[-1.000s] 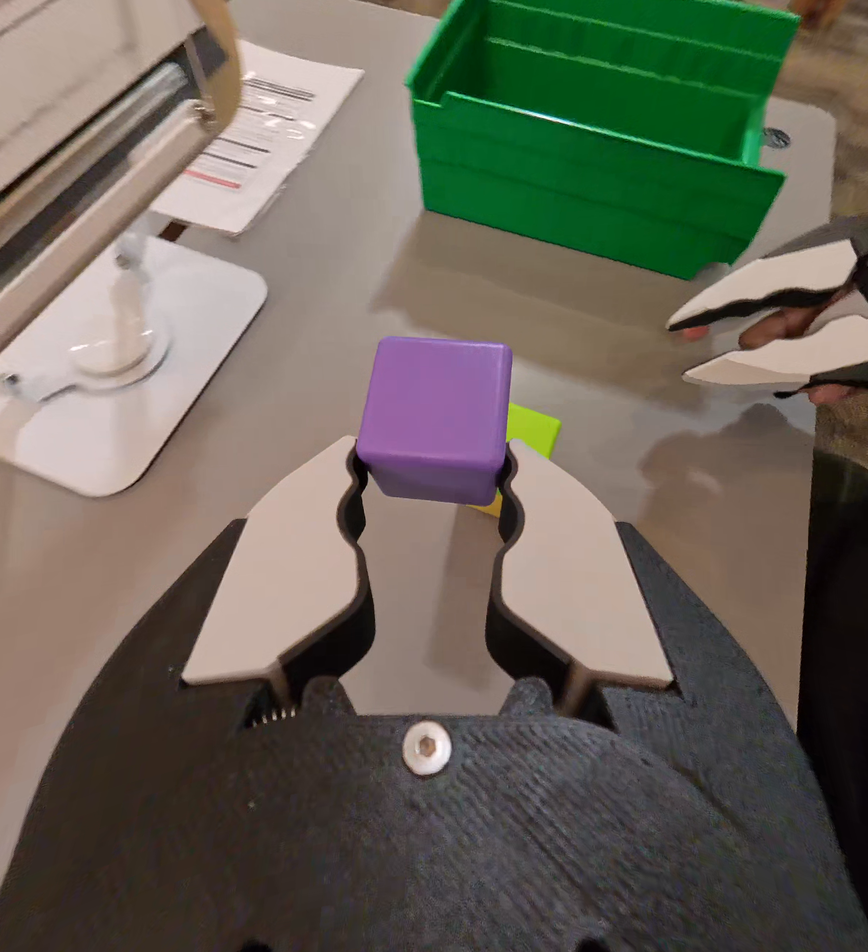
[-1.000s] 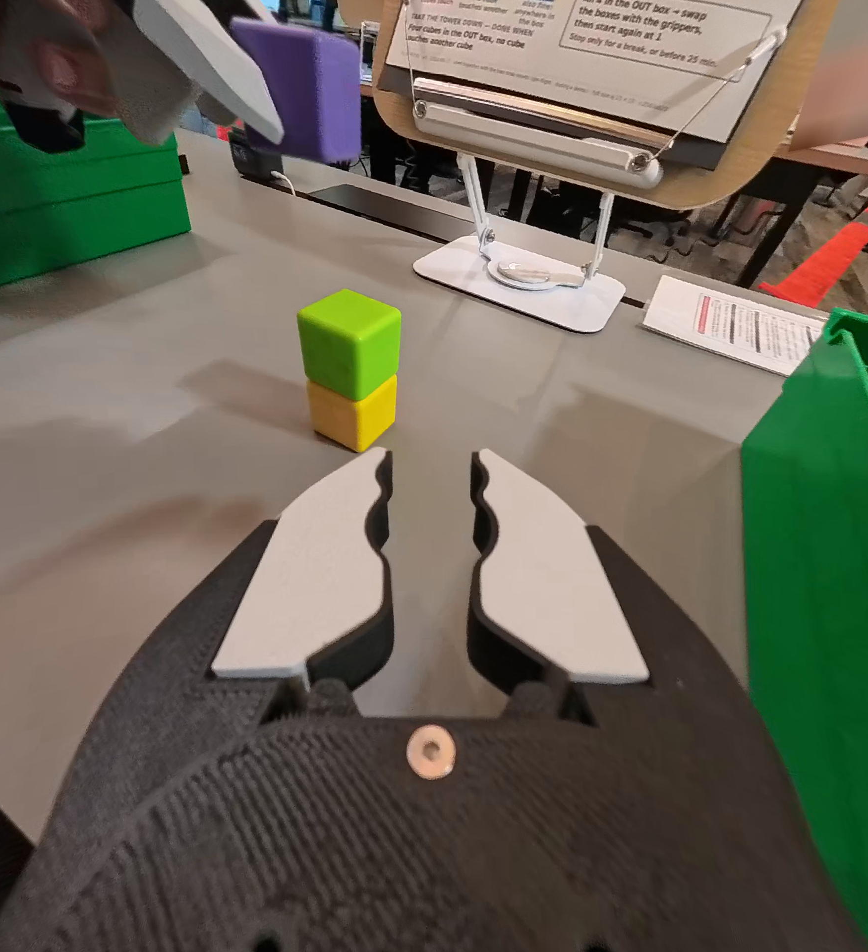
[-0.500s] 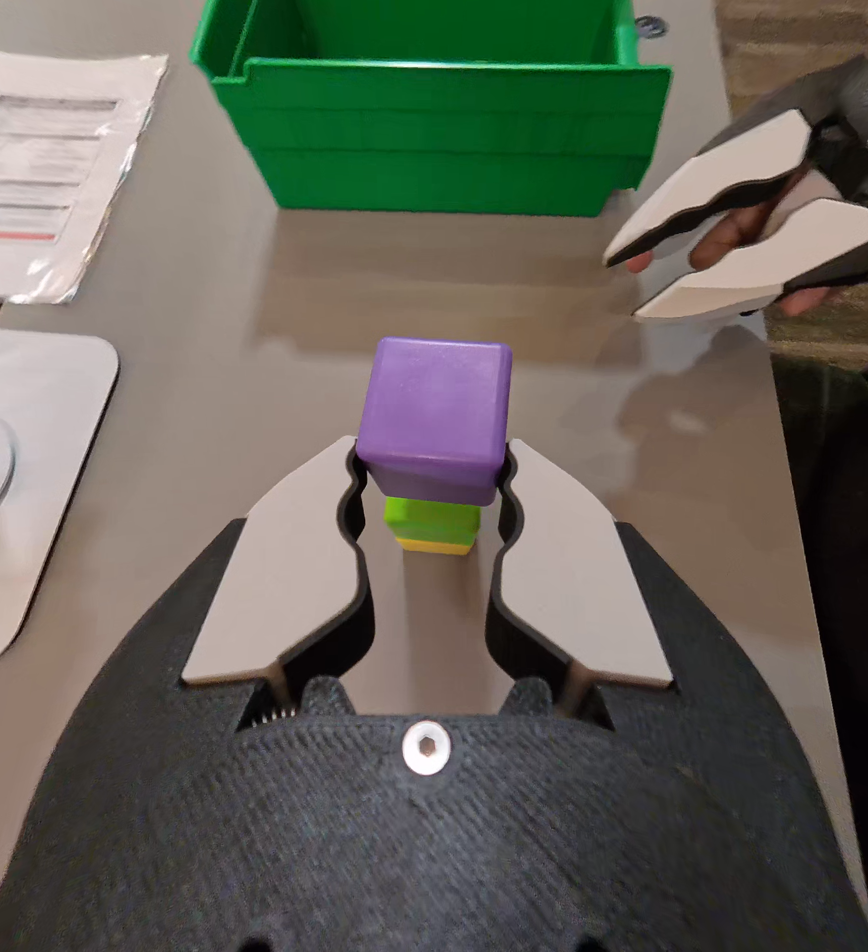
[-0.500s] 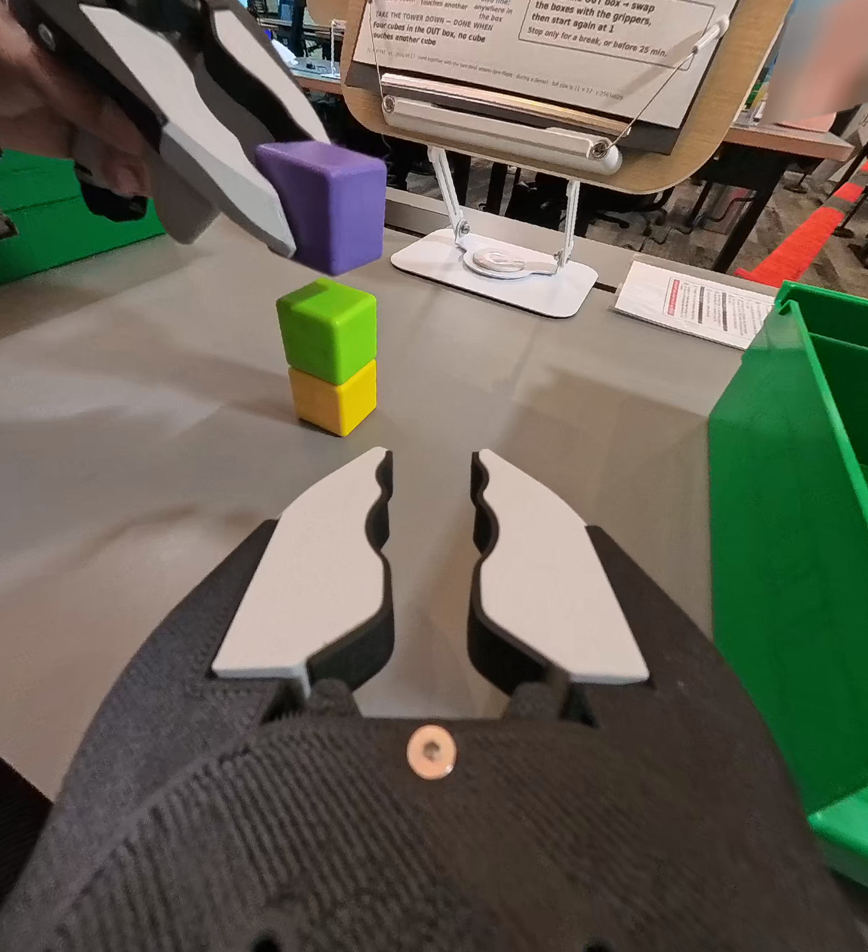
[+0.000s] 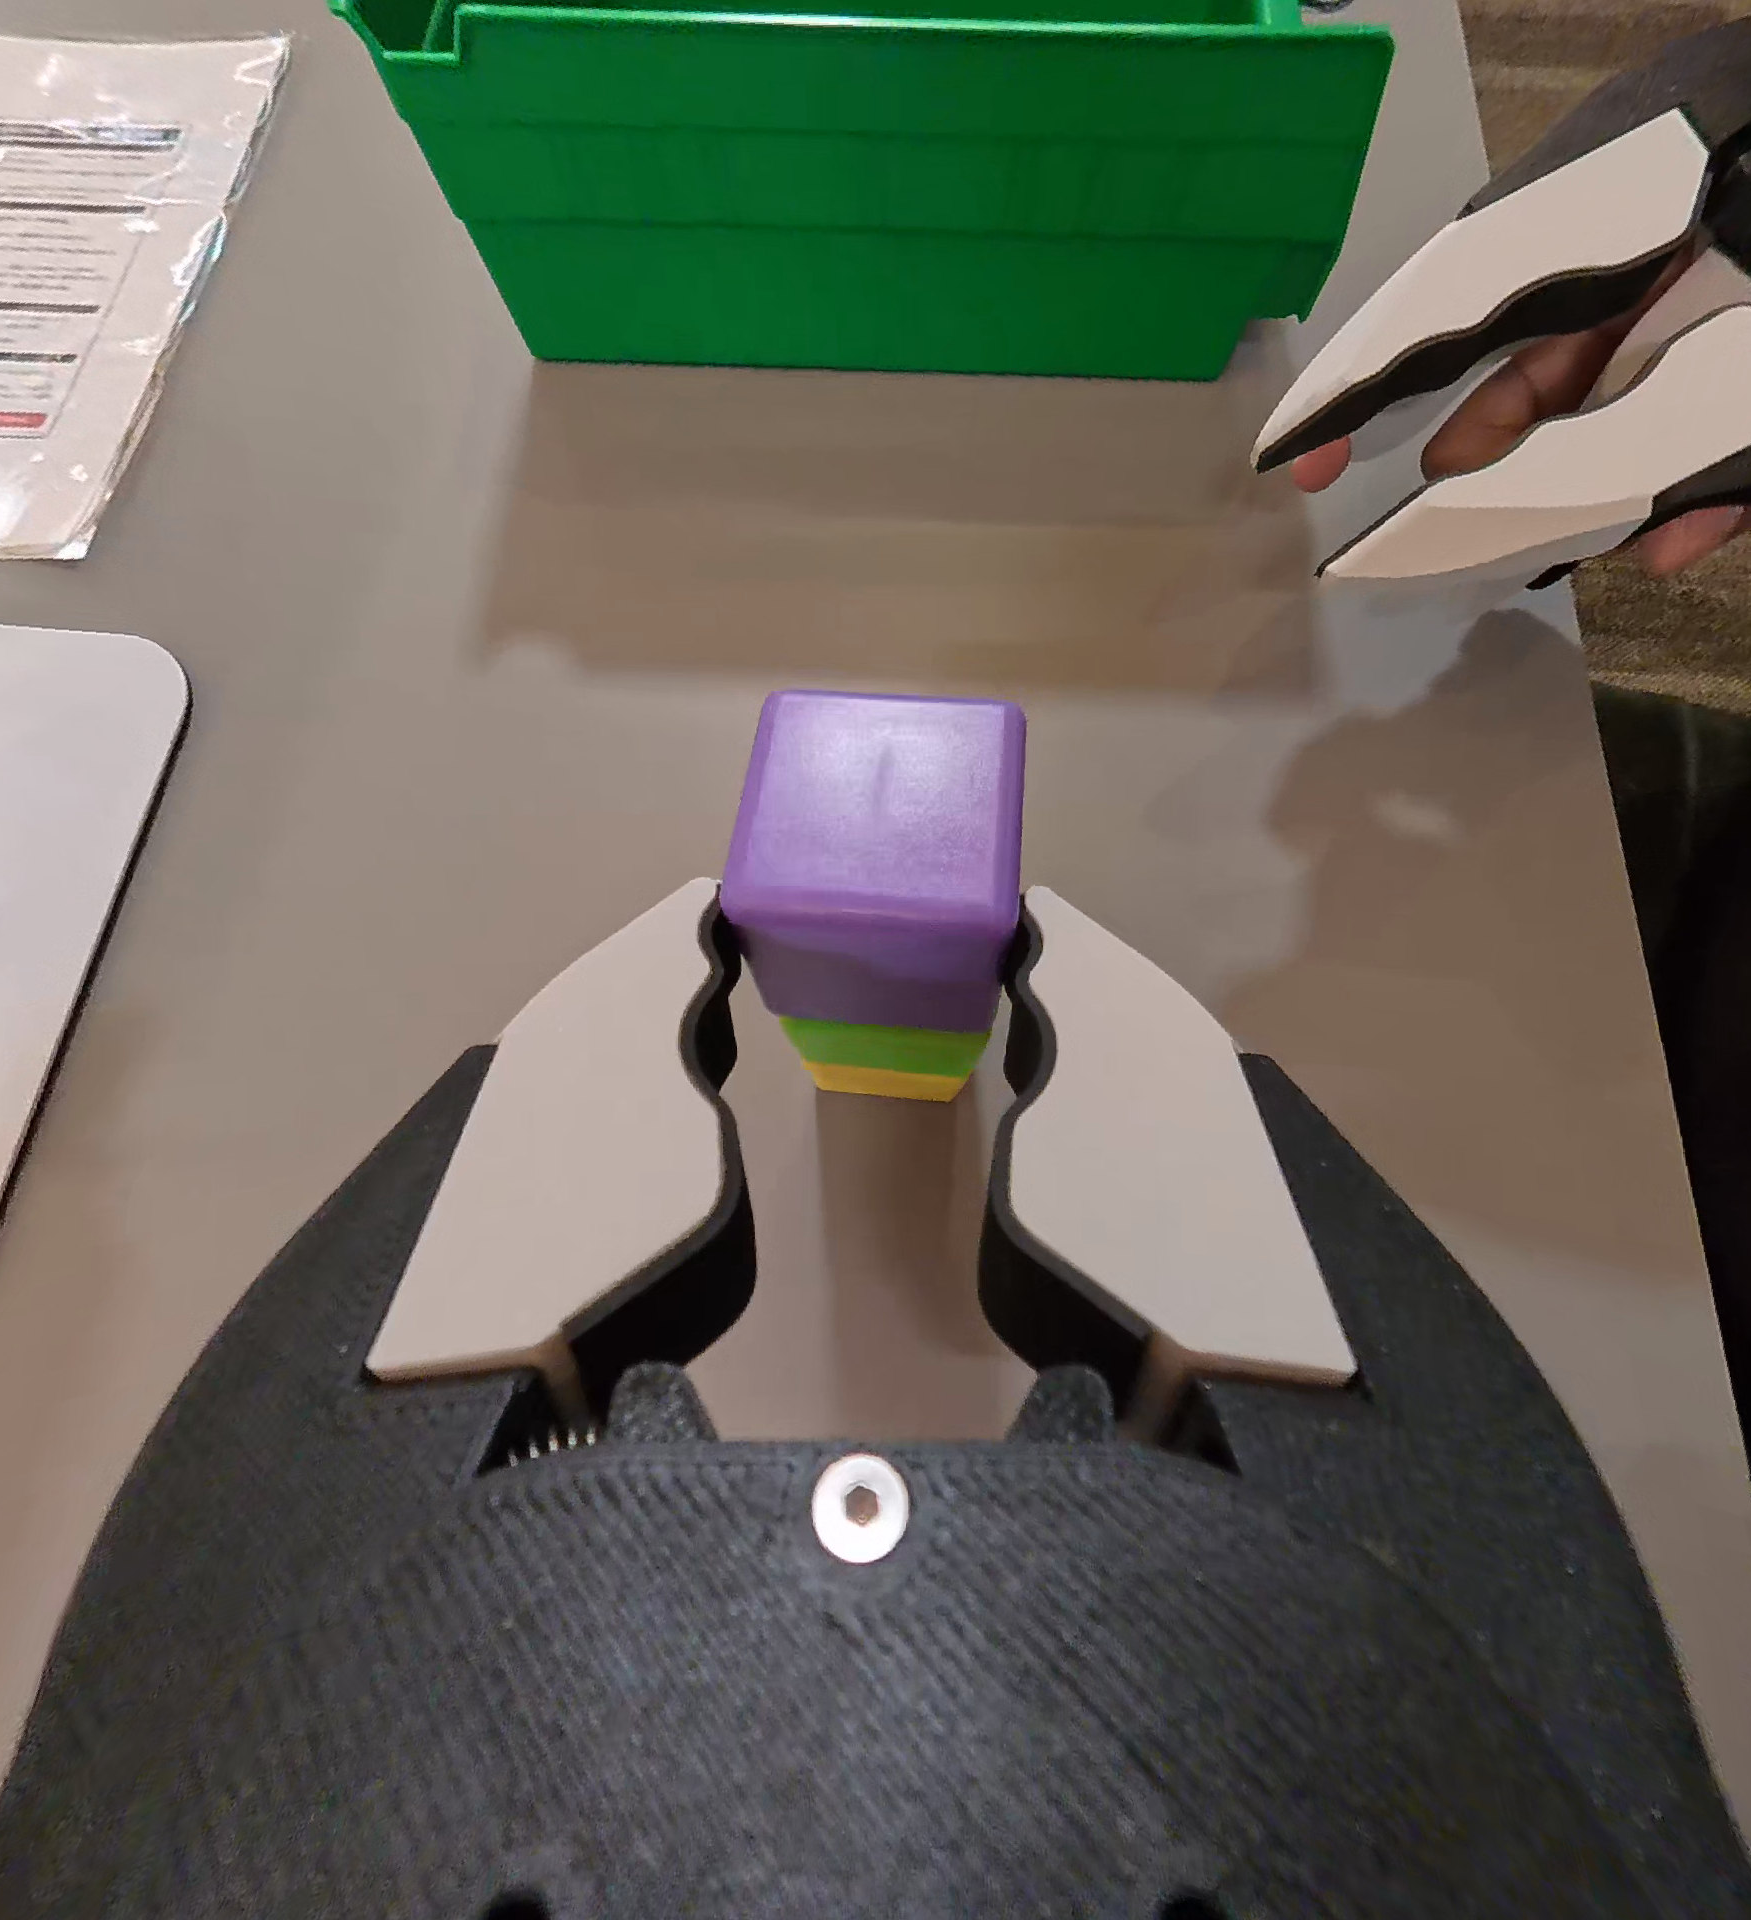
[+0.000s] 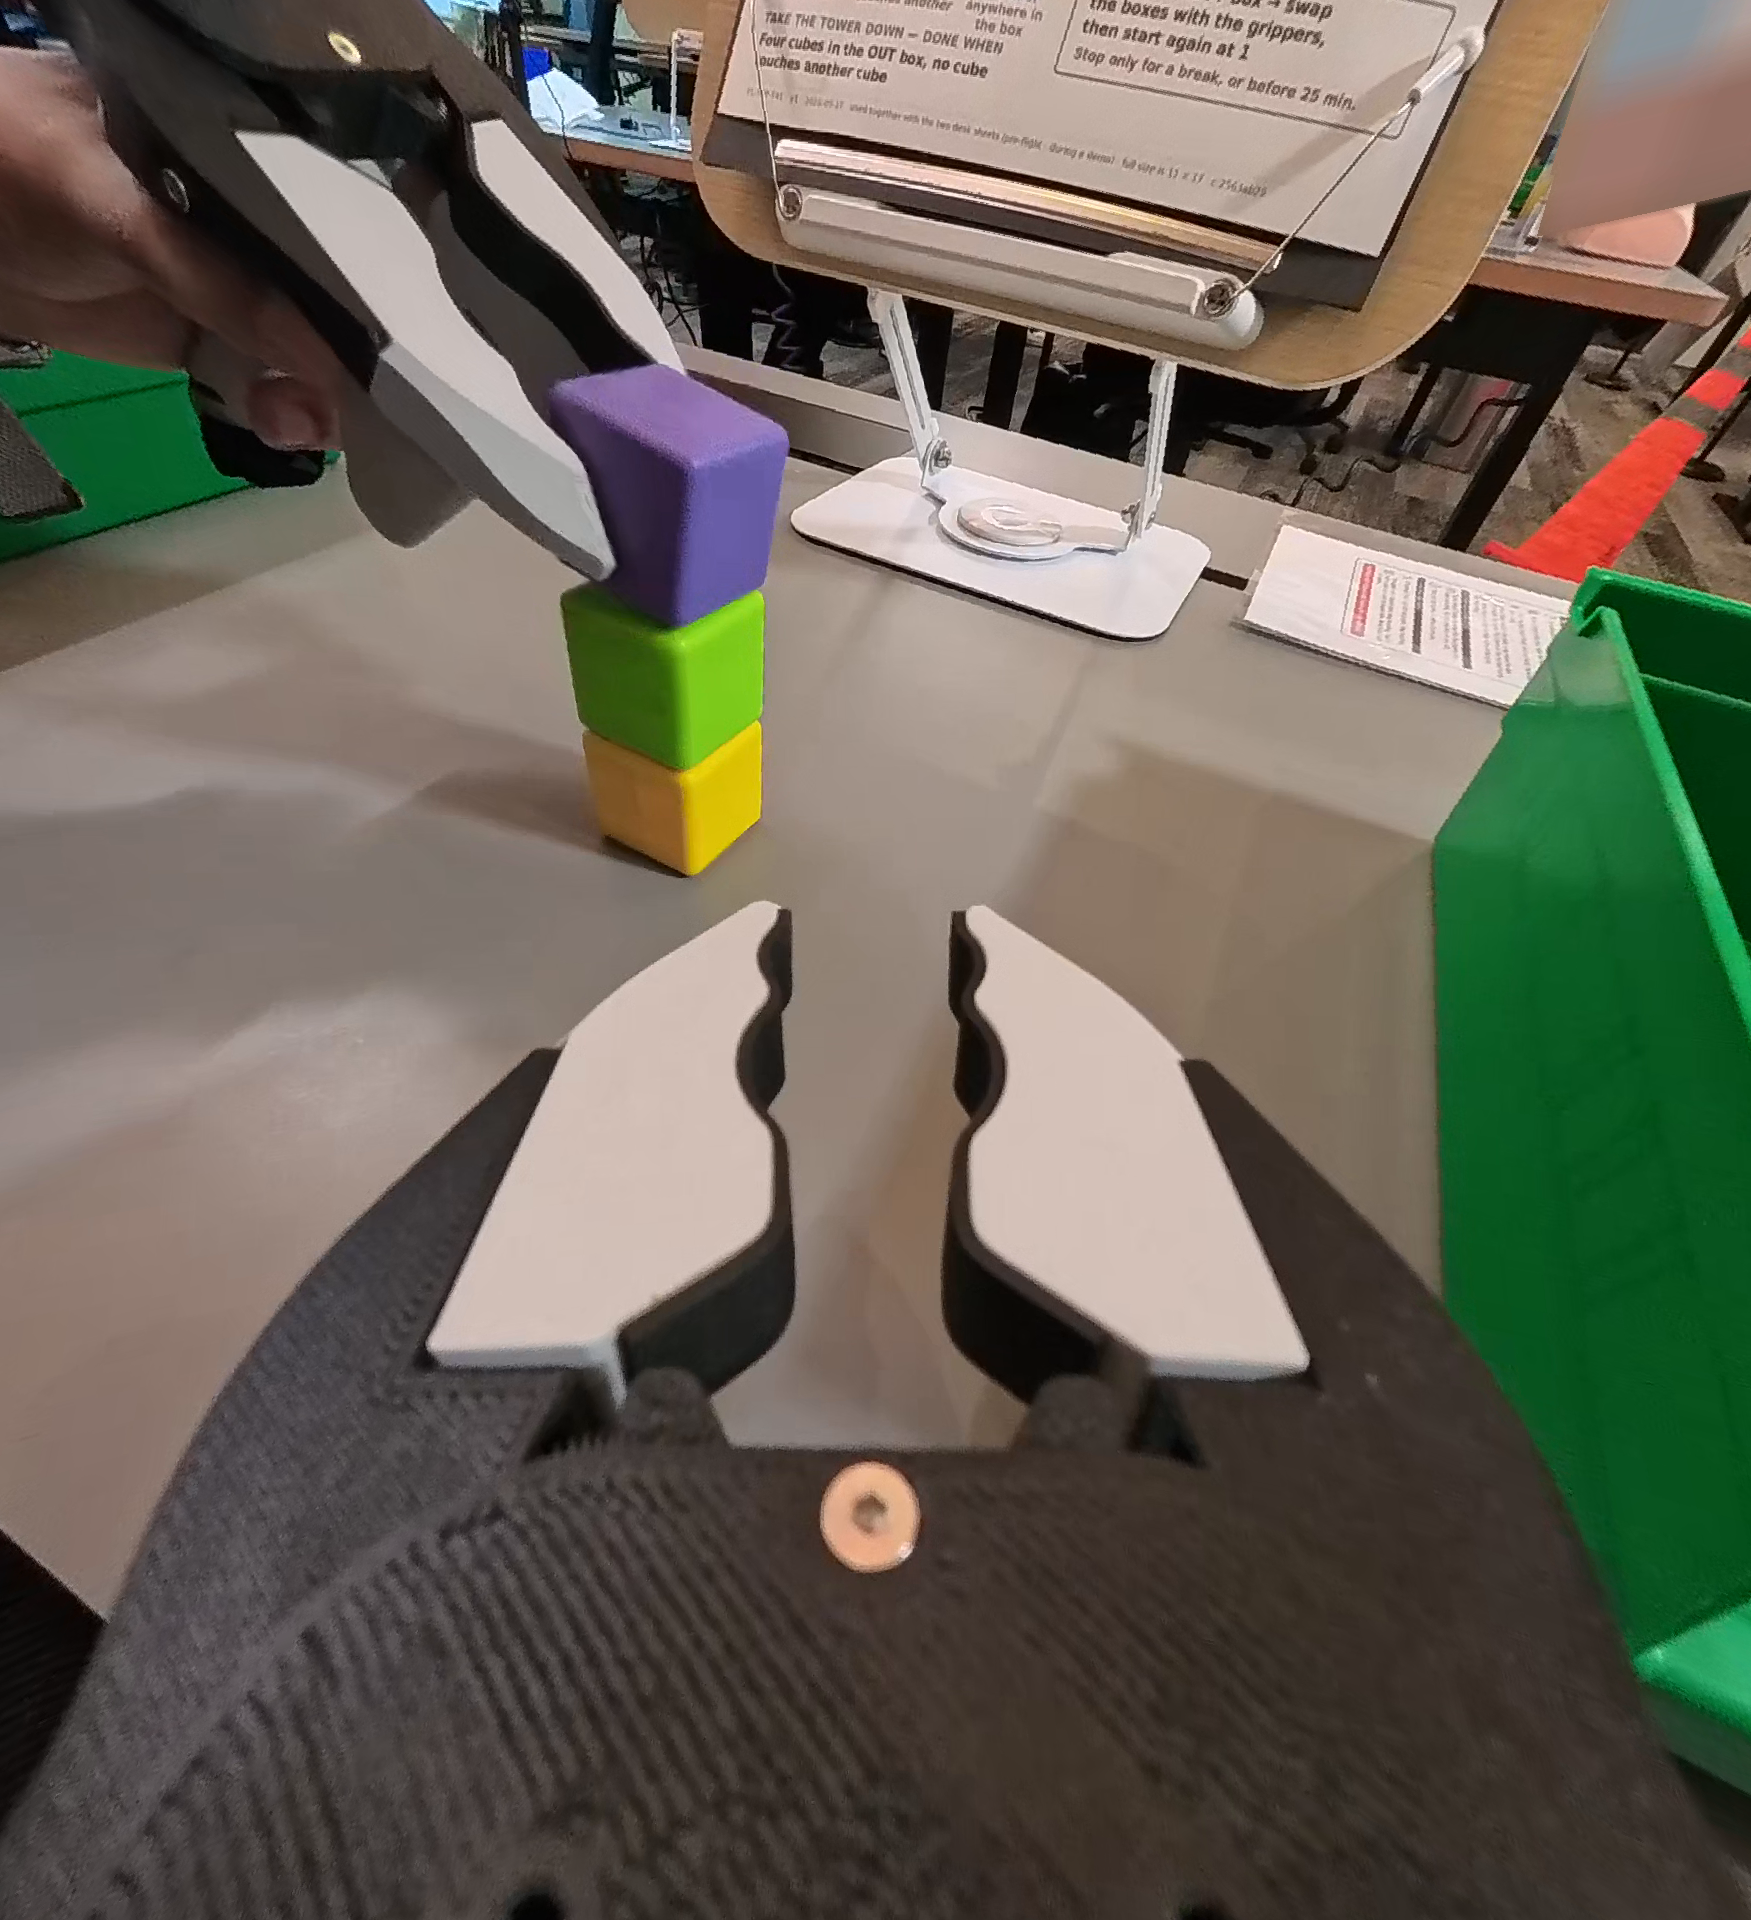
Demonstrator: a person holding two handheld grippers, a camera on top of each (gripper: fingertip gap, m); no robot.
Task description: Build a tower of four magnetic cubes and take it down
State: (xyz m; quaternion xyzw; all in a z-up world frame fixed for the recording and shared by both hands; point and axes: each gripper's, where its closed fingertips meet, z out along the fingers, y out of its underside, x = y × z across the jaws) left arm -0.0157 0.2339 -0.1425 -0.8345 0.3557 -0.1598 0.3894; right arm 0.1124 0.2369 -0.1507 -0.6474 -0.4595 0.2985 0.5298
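Fingers of the left gripper (image 5: pixel 872 914) clamp the purple cube (image 5: pixel 876 857) by its two sides in the left wrist view. The cube sits straight above the green cube (image 5: pixel 886 1046), which rests on the yellow cube (image 5: pixel 886 1084) on the grey table (image 5: pixel 351 790). From above, all three line up closely, purple hiding most of the two beneath. Beyond stands a green bin (image 5: pixel 892 187), with a paper sheet (image 5: pixel 50 281) far left and a white stand base (image 5: pixel 9 914) at the left edge. The right gripper (image 5: pixel 1297 509) hovers at the right, well apart from the stack, fingers apart and empty.

In the right wrist view, the right gripper (image 6: pixel 871 920) is open over bare table, near the stack but not touching it. The purple cube (image 6: pixel 684 488) looks tilted, its lower near edge touching or just above the green cube (image 6: pixel 668 675); I cannot tell which. Green sits squarely on the yellow cube (image 6: pixel 679 795). A second green bin (image 6: pixel 1619 1143) stands at the right, and another bin (image 6: pixel 40 457) behind the left gripper (image 6: pixel 596 478).

To seat it well, I judge purple should be levelled first, lowered until its face lies flat, then freed gently without sideways drag.
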